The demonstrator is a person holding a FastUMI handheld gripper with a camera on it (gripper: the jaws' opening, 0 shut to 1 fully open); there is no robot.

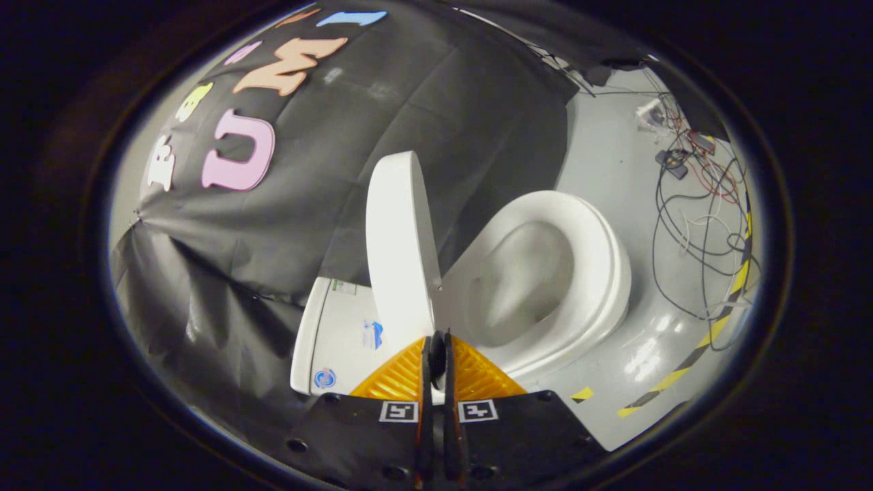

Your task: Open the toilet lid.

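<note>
A white toilet stands just ahead of my fingers, seen from above and tilted. Its lid point(399, 245) is raised upright, edge-on to me, leaning toward the tank point(341, 341) on the left. The seat ring point(600, 266) and the bowl point(525, 279) lie bare to the right of the lid. My gripper point(437, 339) is shut, its two fingers pressed together with nothing between them. The tips sit just below the lid's hinge end, apart from the lid.
Black cloth wall hangs behind the lid and tank. Grey glossy floor point(607, 164) spreads right of the bowl, with a tangle of cables point(696, 204) and small devices beyond it. Yellow-black hazard tape point(689, 361) runs along the floor to the right.
</note>
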